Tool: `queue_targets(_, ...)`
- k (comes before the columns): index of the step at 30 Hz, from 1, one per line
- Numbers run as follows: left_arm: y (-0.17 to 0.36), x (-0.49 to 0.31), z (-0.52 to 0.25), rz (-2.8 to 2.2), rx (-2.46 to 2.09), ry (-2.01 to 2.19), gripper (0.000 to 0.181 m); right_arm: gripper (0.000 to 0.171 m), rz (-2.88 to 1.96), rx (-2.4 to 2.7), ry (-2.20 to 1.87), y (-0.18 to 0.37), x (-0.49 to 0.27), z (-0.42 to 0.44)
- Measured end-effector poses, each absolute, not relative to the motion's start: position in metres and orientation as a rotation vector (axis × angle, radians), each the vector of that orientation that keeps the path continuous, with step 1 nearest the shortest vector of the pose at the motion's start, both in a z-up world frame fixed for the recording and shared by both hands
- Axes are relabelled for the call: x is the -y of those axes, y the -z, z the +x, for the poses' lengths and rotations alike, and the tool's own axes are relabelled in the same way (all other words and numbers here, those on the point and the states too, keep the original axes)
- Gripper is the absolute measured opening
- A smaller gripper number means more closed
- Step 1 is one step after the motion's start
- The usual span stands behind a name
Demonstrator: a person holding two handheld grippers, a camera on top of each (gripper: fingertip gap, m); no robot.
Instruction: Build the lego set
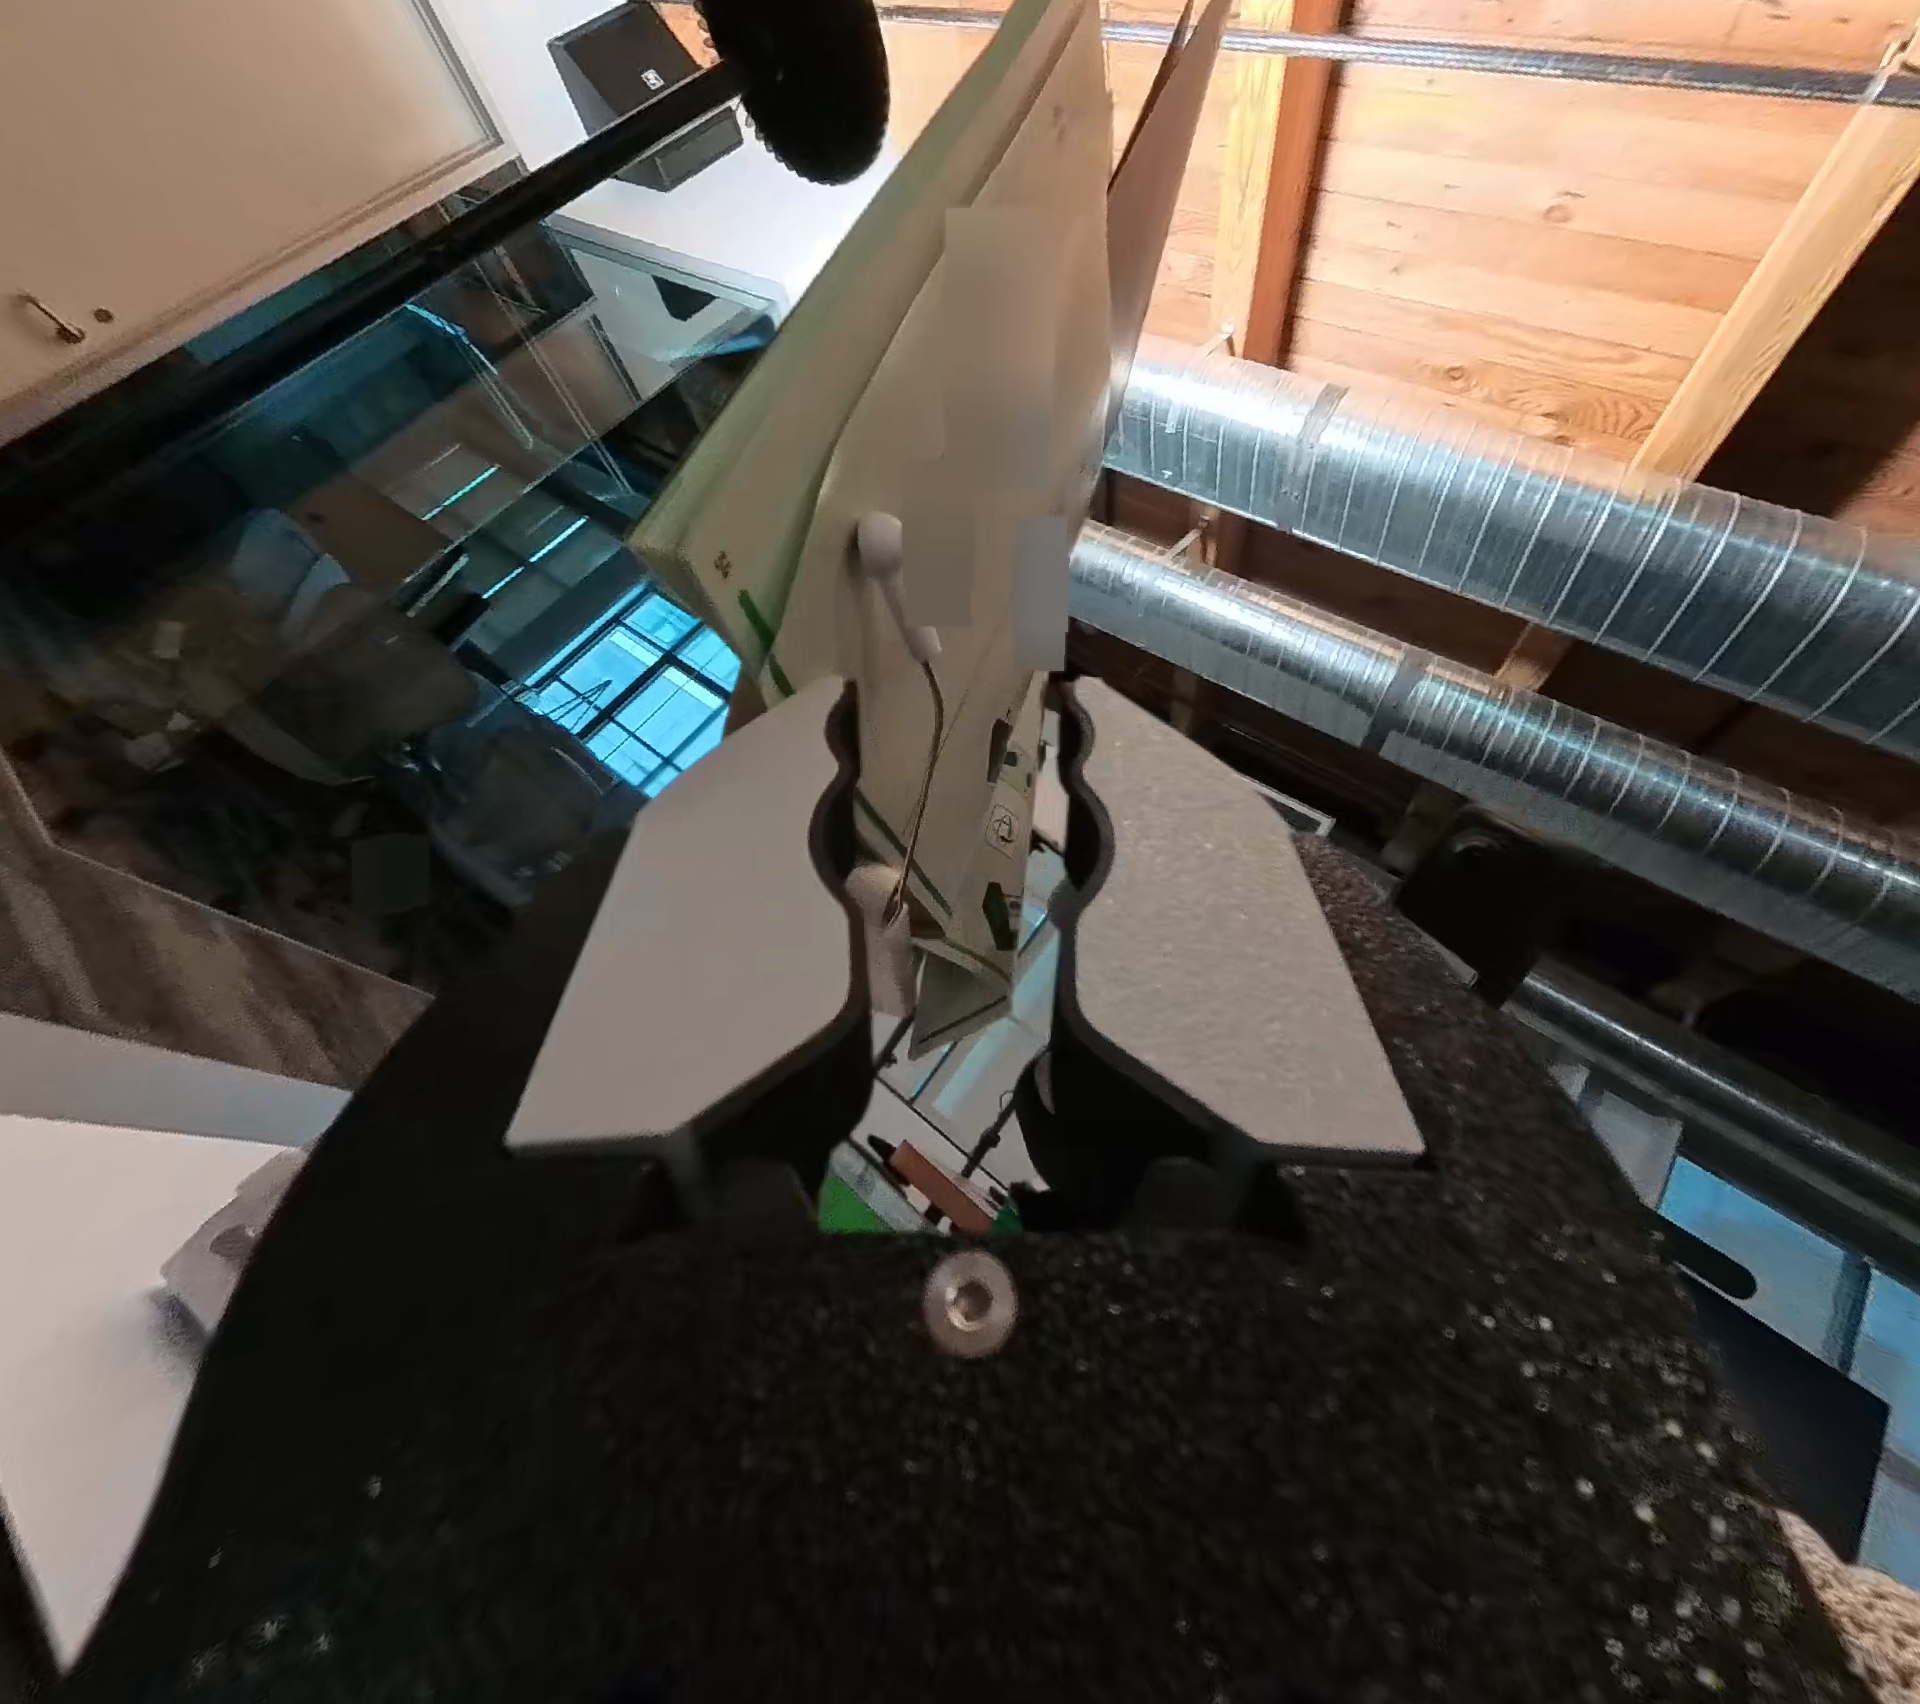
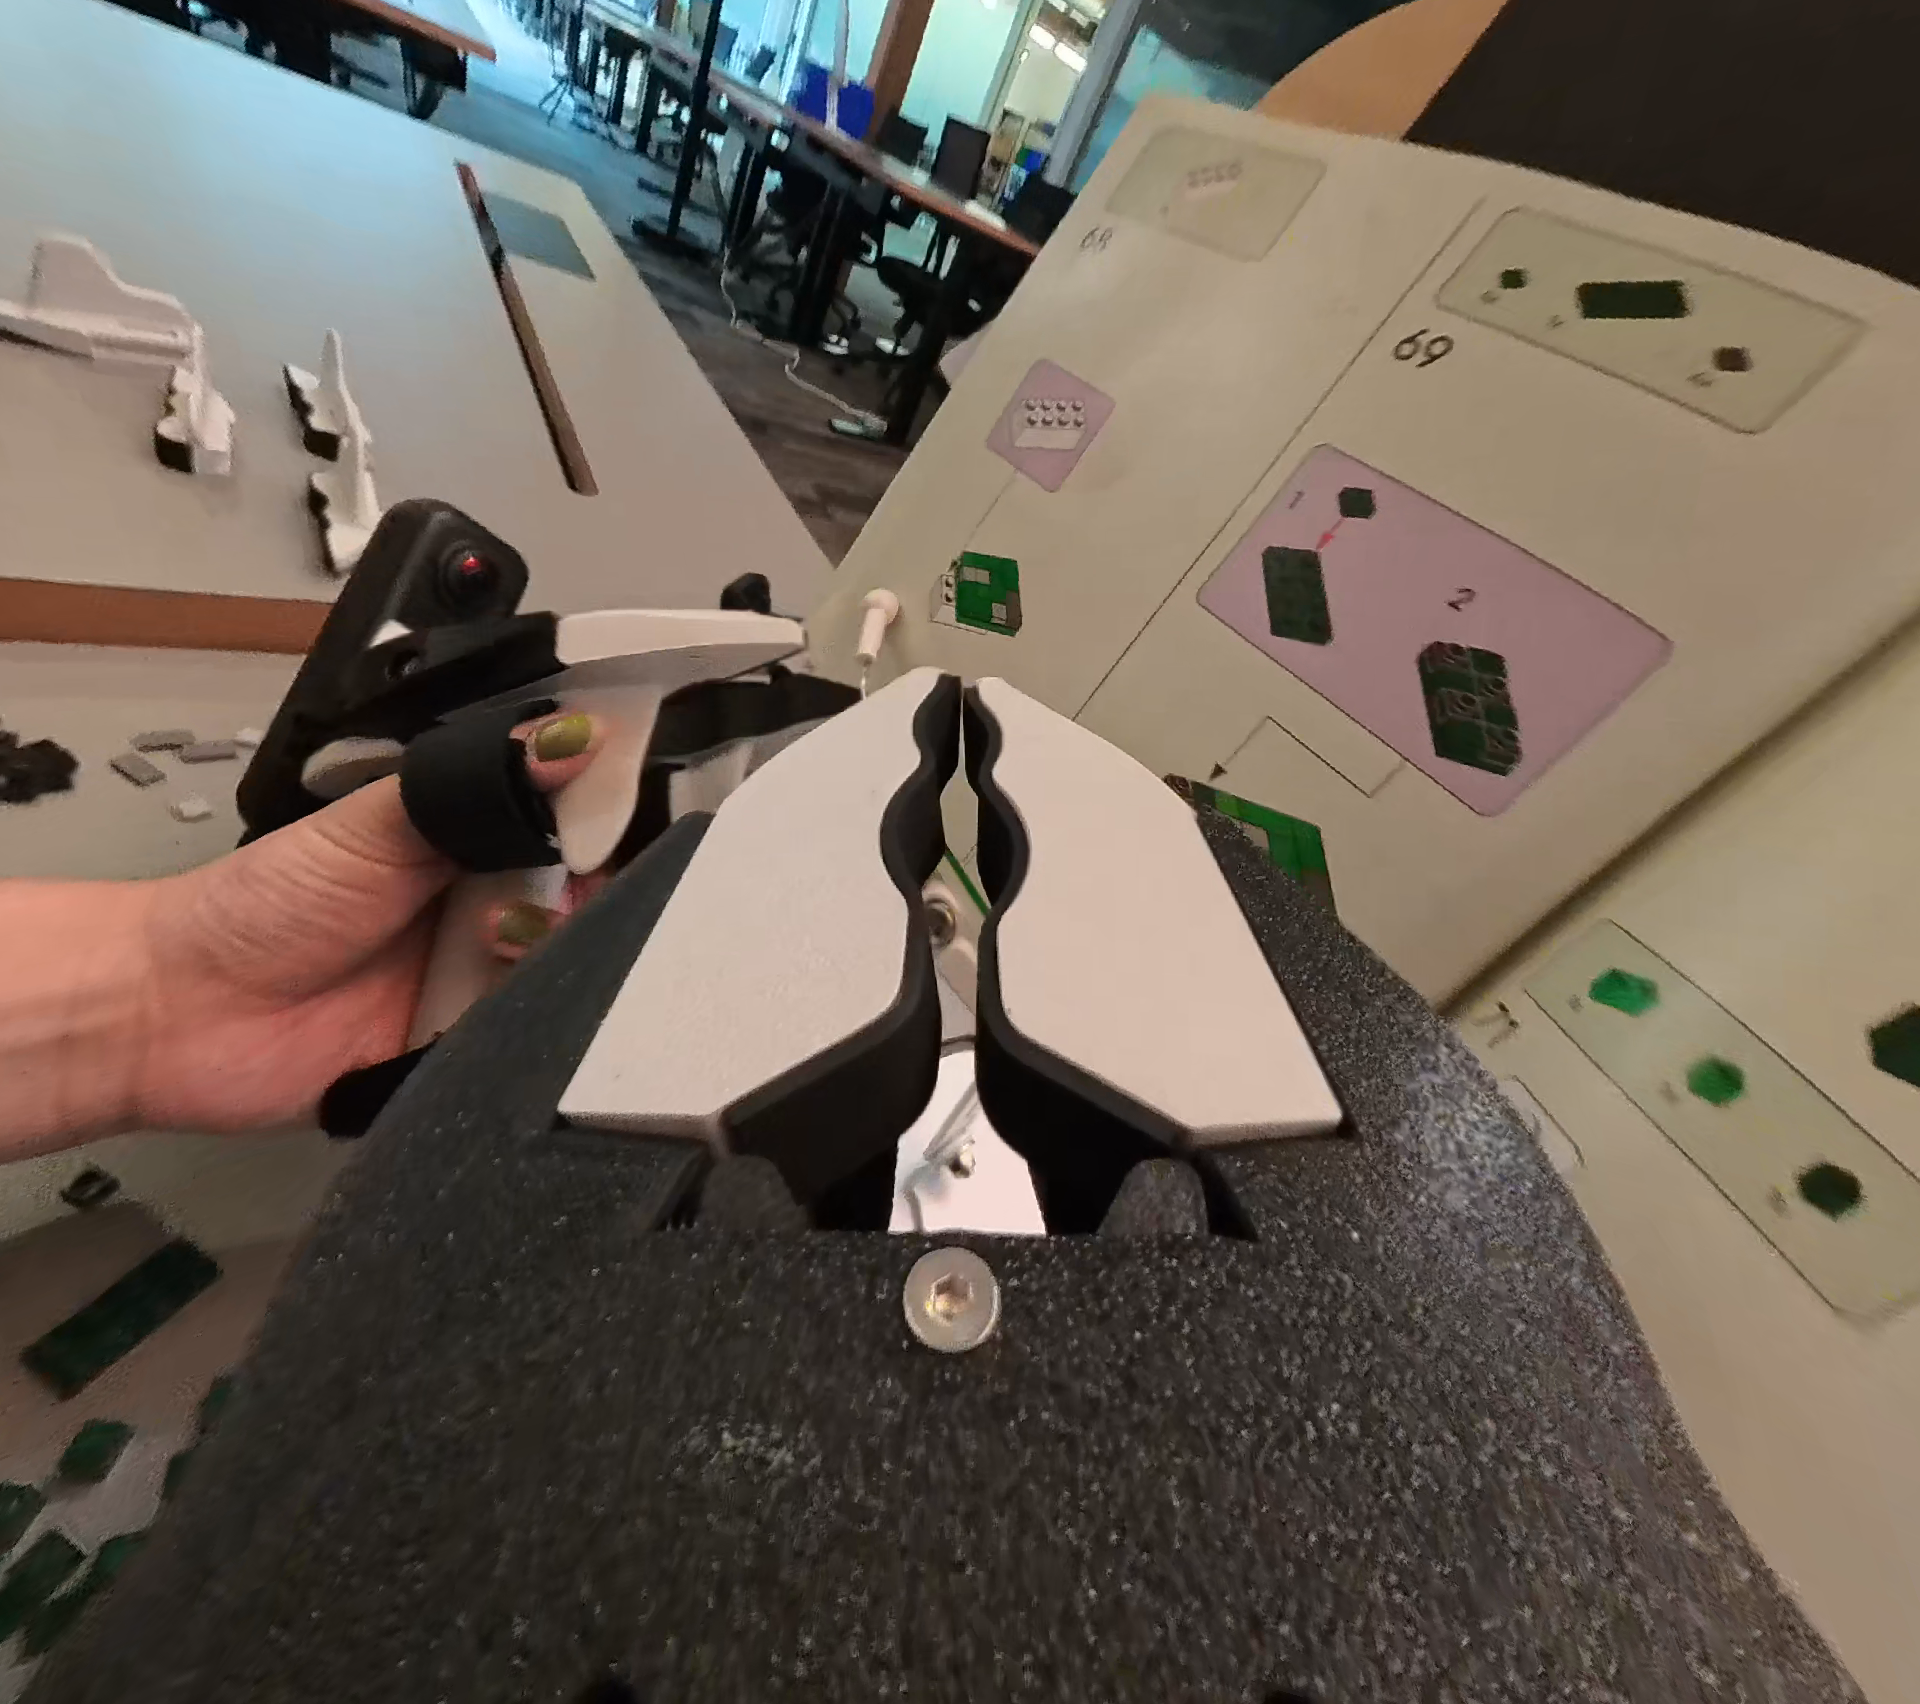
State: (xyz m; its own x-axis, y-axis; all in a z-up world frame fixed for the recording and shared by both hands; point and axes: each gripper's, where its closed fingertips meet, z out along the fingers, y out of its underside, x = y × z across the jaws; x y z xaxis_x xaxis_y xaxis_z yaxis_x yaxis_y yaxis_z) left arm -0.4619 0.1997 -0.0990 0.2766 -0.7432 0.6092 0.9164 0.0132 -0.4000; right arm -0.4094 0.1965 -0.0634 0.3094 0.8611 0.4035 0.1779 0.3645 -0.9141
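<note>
My left gripper point(image 1: 951, 709) points up towards the ceiling and is shut on the lower corner of the instruction booklet point(image 1: 810, 407), whose fanned pages fill the gap between its pads. It also shows in the right wrist view point(image 2: 795, 636), held by a hand point(image 2: 208, 958), clamping the corner of the booklet point(image 2: 1299, 511). My right gripper point(image 2: 954, 683) is shut, with its tips at the lower left of the open page. I cannot tell whether it pinches a page. A white pin point(image 2: 878, 610) with a thin wire sits on the booklet's corner.
On the white table point(image 2: 312, 252), white built sections point(image 2: 114, 345) stand at the far left. Grey pieces point(image 2: 177, 750), a dark green plate point(image 2: 120, 1311) and small green pieces point(image 2: 94, 1446) lie at the near left. Metal ducts point(image 1: 1507, 511) and a black pole point(image 1: 416, 220) are overhead. About 7 centimetres separates my left fingertips from my right. Both grippers' tips are roughly 25 centimetres from the dark green plate point(image 2: 120, 1311).
</note>
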Motion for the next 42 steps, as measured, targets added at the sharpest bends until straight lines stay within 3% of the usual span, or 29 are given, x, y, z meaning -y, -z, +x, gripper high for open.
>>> queue_targets(5, 0.105, -0.184, -0.471, -0.88, 0.349, 1.267, 0.06, 0.001, -1.138, 1.041, -0.578, 0.054, -0.198, -0.38)
queue_targets(9, 0.11, -0.154, -0.475, -0.975, 0.364, 1.119, 0.06, 0.006, -1.222, 0.887, -0.535, 0.05, -0.189, -0.352)
queue_targets(15, 0.099, -0.087, -0.443, -1.288, 0.161, 0.663, 0.063, 0.022, -1.324, 0.784, -0.606, 0.067, -0.113, -0.315)
queue_targets(24, 0.112, 0.009, -0.366, -1.383, -0.247, 0.08, 0.07, 0.029, -1.418, 0.709, -0.599, 0.127, -0.016, -0.245)
queue_targets(33, 0.168, 0.007, -0.324, -1.392, -0.286, -0.074, 0.066, 0.029, -1.472, 0.513, -0.73, 0.189, -0.004, -0.22)
queue_targets(42, 0.182, -0.017, -0.341, -1.399, -0.175, -0.033, 0.067, 0.029, -1.439, 0.484, -0.747, 0.187, -0.017, -0.222)
